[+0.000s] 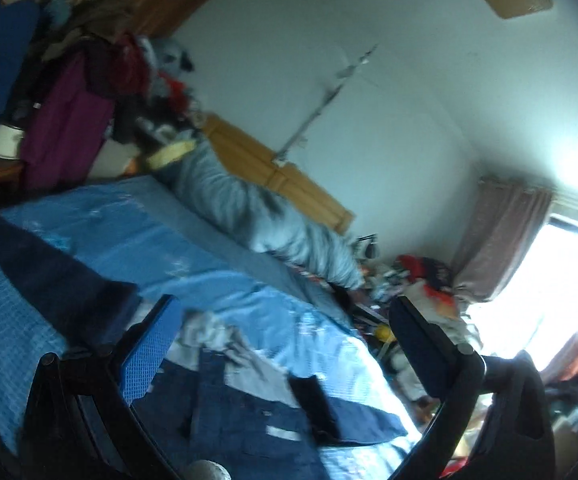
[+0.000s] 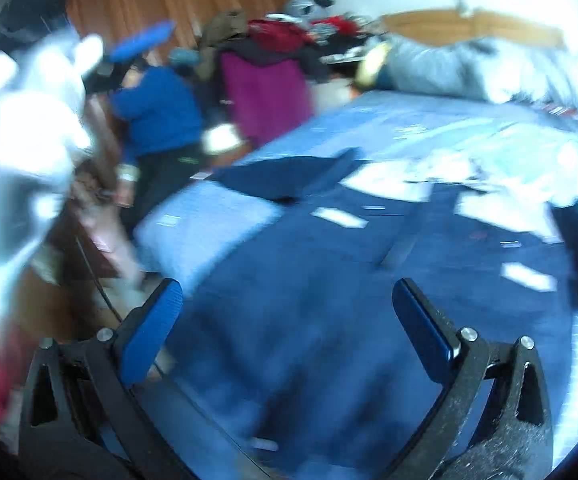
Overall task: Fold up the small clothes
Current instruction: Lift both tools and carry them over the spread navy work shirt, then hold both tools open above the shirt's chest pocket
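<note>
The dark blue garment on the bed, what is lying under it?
The dark blue garment lies spread on a light blue bedspread, which shows around it. Whatever sits directly beneath is covered. Both open grippers hover above, holding nothing.

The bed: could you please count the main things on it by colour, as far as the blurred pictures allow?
Dark navy garments: 2, one spread out and one lying flat further up the bed
Grey striped bedding roll: 1
Light blue bed cover: 1
Total: 4
The pale cloth beside the spread garment is too blurred to count.
</note>
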The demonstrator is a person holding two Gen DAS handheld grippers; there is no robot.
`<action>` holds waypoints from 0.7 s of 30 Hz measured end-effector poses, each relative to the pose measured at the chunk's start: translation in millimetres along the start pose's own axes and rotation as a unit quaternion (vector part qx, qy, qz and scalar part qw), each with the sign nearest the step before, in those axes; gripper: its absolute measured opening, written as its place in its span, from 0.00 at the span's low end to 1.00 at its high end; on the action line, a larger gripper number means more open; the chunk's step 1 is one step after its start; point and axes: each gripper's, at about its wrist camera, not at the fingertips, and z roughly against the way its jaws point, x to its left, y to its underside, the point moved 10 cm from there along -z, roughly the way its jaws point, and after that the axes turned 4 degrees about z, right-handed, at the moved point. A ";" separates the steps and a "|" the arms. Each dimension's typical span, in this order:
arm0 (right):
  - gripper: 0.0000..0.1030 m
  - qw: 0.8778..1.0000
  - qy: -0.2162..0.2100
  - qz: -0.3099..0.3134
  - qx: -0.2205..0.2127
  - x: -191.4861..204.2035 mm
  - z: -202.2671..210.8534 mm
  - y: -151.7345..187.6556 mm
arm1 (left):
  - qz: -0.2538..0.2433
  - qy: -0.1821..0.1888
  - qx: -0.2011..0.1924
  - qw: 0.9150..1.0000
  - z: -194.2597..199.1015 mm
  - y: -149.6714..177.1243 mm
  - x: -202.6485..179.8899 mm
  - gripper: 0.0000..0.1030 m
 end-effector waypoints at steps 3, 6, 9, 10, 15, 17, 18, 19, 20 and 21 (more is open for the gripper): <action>1.00 0.998 0.064 -0.008 0.017 -49.1 3.3 20.4 | -0.078 -0.142 0.016 0.987 -32.1 25.0 77.2 1.00; 1.00 0.990 0.122 -0.055 0.039 -110.7 5.3 41.7 | -0.096 -0.206 0.085 0.970 -65.3 73.1 142.5 1.00; 1.00 0.979 0.172 -0.096 0.060 -164.5 4.0 57.0 | -0.089 -0.247 0.157 0.952 -93.6 127.9 193.2 1.00; 1.00 0.976 0.181 -0.105 0.069 -177.5 3.6 63.5 | -0.085 -0.256 0.178 0.946 -102.4 144.5 205.5 1.00; 1.00 0.970 0.178 -0.117 0.120 -201.6 -22.9 91.4 | -0.133 -0.288 0.258 0.913 -132.7 212.0 232.9 1.00; 1.00 0.967 0.165 -0.130 0.143 -203.4 -32.9 109.2 | -0.161 -0.295 0.287 0.897 -142.9 239.1 239.5 1.00; 1.00 0.967 0.164 -0.135 0.144 -204.3 -34.3 113.8 | -0.172 -0.300 0.296 0.891 -145.1 248.0 244.4 1.00; 1.00 0.967 0.165 -0.134 0.141 -204.1 -35.3 114.0 | -0.170 -0.297 0.293 0.892 -145.9 249.3 245.6 1.00; 1.00 0.967 0.164 -0.133 0.142 -203.8 -35.4 114.3 | -0.161 -0.295 0.294 0.895 -145.6 249.9 246.6 1.00; 1.00 0.967 0.162 -0.134 0.145 -203.7 -35.2 115.4 | -0.158 -0.294 0.296 0.895 -145.9 252.3 248.3 1.00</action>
